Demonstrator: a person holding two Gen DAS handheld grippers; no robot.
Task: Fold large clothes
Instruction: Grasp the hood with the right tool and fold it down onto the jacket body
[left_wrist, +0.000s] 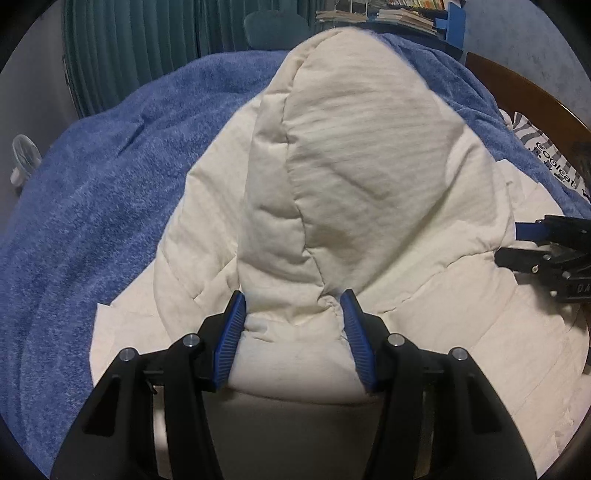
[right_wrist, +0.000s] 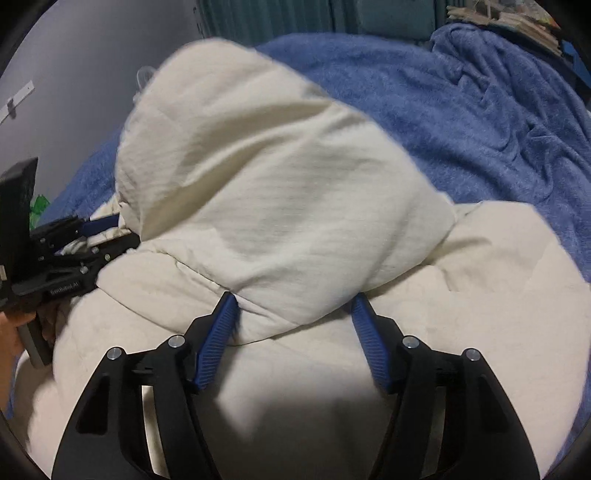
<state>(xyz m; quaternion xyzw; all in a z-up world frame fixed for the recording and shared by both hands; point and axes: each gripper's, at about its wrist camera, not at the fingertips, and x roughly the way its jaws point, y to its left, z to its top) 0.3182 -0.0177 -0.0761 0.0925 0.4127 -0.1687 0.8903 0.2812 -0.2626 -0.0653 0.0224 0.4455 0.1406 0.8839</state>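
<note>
Puffy cream quilted jacket (left_wrist: 354, 177) on fuzzy blue blanket (left_wrist: 110, 166); left tongs (left_wrist: 293, 314), right tongs (right_wrist: 293, 314) each clamped on padded fold

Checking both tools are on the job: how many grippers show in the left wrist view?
2. The left gripper is at bottom centre, its fingers flanking the cream coat's fold; the right gripper enters at the right edge.

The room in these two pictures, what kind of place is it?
Most likely a bedroom at home. A blue fleece blanket covers what seems a bed with a wooden headboard, teal curtains hang behind, and books and papers are stacked nearby.
</note>
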